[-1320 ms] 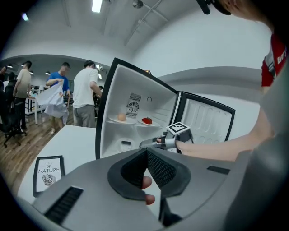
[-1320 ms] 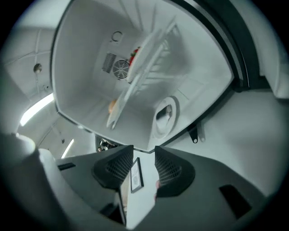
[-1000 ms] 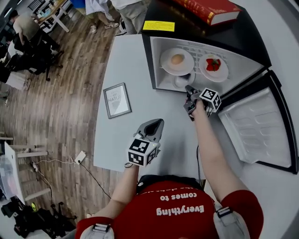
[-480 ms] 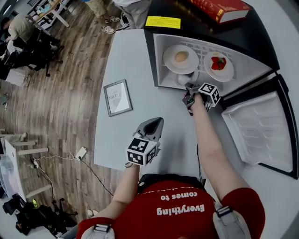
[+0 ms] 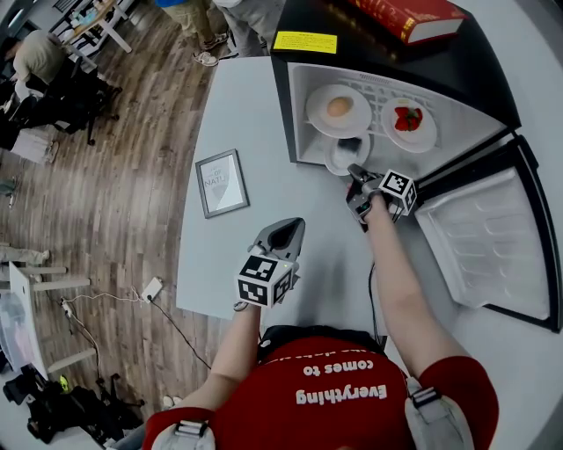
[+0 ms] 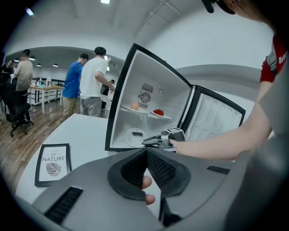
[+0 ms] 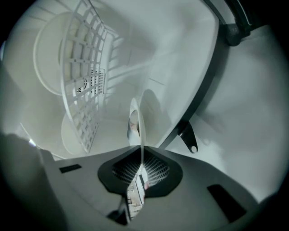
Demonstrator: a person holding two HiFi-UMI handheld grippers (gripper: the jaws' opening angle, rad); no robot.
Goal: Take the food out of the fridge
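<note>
Right tool is clamped on the near rim of a small white plate. Its jaws have just been closing, and the plate sits edge-on between the pads. Plate is low in the fridge at its open front, with a dark bar of food on it. Shelf above carries two more white plates, one with a tan round item, one with a red item. Door is swung open.

Left tool: jaws together, empty, over the worktop near its front edge.

Fridge stands at the worktop's far right, and a framed card lies by the left edge. Red book is on the fridge top. Wood floor, people standing at the back.
</note>
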